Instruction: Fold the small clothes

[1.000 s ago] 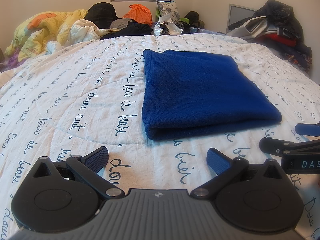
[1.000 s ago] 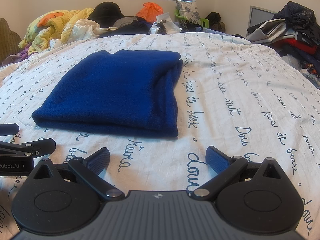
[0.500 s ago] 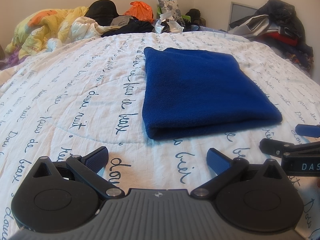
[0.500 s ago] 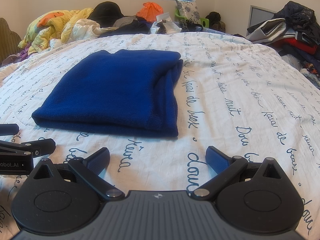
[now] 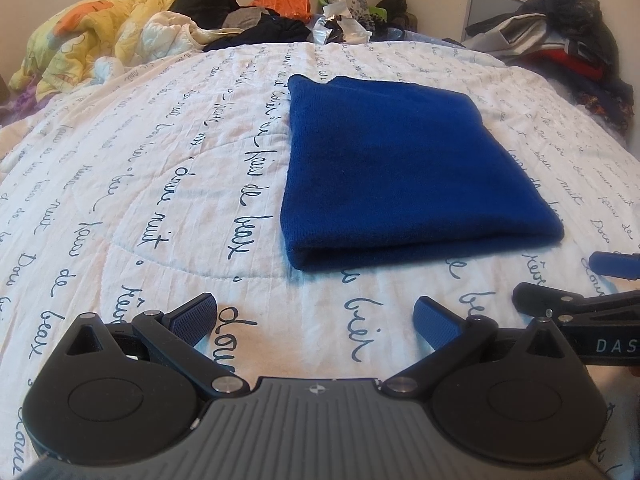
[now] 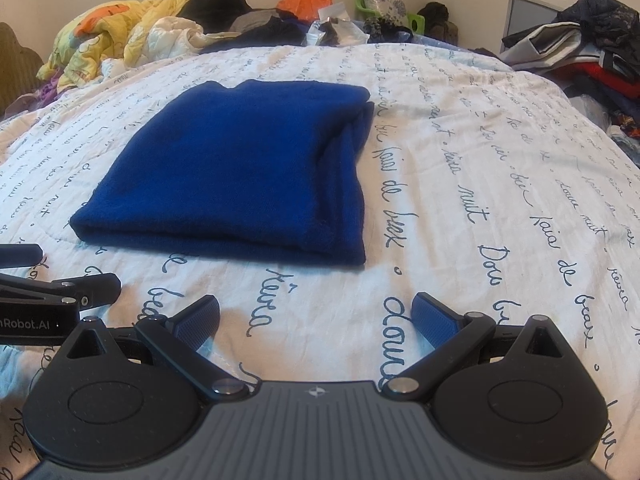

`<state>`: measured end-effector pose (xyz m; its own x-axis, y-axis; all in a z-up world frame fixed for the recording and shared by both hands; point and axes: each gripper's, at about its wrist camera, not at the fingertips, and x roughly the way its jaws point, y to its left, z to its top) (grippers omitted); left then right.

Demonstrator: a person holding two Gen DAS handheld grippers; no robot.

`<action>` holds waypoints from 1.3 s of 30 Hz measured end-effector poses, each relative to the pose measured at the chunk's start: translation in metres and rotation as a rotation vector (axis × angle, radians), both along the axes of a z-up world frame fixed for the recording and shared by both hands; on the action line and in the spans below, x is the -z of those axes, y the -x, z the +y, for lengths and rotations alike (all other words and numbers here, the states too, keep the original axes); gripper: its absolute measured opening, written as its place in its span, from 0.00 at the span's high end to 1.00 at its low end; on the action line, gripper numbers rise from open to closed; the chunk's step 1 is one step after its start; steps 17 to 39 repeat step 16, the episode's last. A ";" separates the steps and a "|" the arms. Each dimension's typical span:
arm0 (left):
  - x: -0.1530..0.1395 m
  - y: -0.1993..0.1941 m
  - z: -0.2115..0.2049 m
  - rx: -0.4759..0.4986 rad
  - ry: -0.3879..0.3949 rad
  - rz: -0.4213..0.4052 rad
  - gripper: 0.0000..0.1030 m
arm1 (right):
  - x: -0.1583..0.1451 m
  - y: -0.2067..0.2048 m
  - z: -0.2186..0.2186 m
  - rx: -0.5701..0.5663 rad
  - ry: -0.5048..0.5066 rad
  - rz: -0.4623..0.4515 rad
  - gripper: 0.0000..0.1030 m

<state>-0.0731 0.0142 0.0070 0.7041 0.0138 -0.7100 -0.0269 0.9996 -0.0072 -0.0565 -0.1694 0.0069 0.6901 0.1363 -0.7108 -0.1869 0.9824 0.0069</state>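
White quilt (image 5: 160, 168), folded blue cloth (image 5: 400, 168), clutter behind (image 6: 132, 40)

A folded blue cloth (image 6: 240, 168) lies flat on a bed (image 6: 500, 168) covered in script-printed white quilting, ahead of the right hand-held gripper (image 6: 316, 316), its fingers spread wide and empty; the left hand-held gripper (image 6: 60, 280) edges in alongside.

Blue garment (image 5: 404, 168): soft matt fleece-like cloth. Bed quilt (image 5: 160, 184): white stitched cotton-like cloth, printed script. Left hand-held gripper (image 5: 316, 316): matt black plastic, textured blue pads (image 5: 196, 314), metal pins.
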 end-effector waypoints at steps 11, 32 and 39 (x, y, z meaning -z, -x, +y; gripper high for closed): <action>-0.017 0.018 -0.005 0.001 -0.026 -0.092 0.00 | -0.006 -0.002 -0.010 0.014 -0.072 0.011 0.00; -0.030 0.014 0.008 0.008 -0.014 -0.087 0.00 | -0.021 -0.016 -0.043 0.017 -0.215 0.027 0.00; -0.030 0.014 0.008 0.008 -0.014 -0.087 0.00 | -0.021 -0.016 -0.043 0.017 -0.215 0.027 0.00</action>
